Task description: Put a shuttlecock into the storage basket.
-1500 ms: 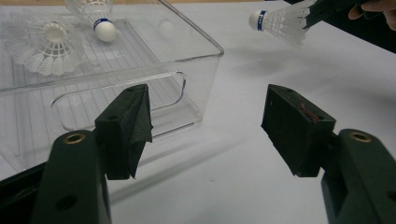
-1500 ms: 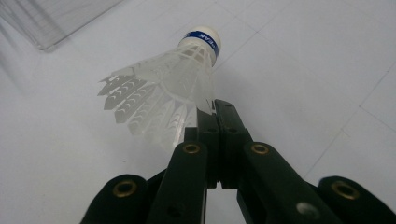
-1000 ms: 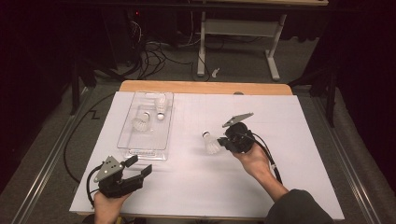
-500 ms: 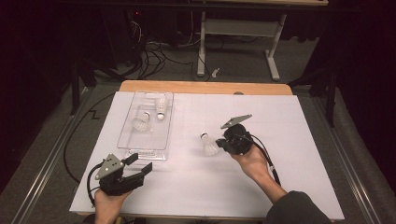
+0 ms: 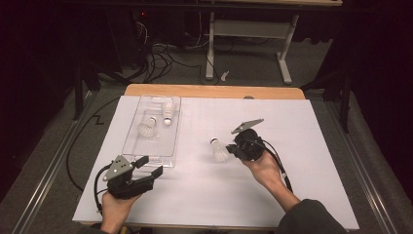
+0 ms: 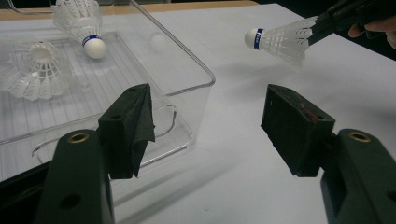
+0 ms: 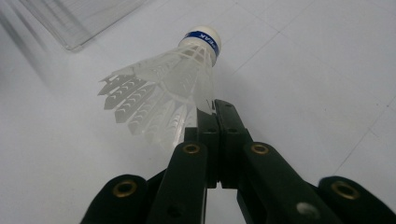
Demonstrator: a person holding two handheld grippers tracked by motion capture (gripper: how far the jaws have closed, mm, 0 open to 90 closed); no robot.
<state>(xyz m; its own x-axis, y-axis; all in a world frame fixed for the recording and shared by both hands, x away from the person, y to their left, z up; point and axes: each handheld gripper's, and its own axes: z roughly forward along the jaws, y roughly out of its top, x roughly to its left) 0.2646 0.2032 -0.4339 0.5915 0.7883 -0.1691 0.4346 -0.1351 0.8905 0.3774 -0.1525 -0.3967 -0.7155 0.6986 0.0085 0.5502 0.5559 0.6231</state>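
The right tool [image 5: 233, 149] pinches a white shuttlecock [image 5: 218, 150] by the edge of its skirt, its jaws pressed together on the thin plastic, as the right gripper view shows [image 7: 212, 116]. Holding it by the skirt leaves the round cork end with its blue band free and pointing away from the hand, toward the clear tray [image 5: 130, 139]. The shuttlecock sits close above the white surface [image 5: 302, 185], near the middle, well apart from the tray on its left.

Two more shuttlecocks lie inside the tray: one [image 5: 168, 110] near the far end with its cork toward the person, another [image 5: 146, 127] beside it, closer to the near end. That suggests the work is gathering them there, and the held one is likely the next to go in.

The left tool [image 5: 148, 168] rests just beside the tray's near corner, jaws spread wide and empty, seemingly waiting to steady the tray or take over the shuttlecock.
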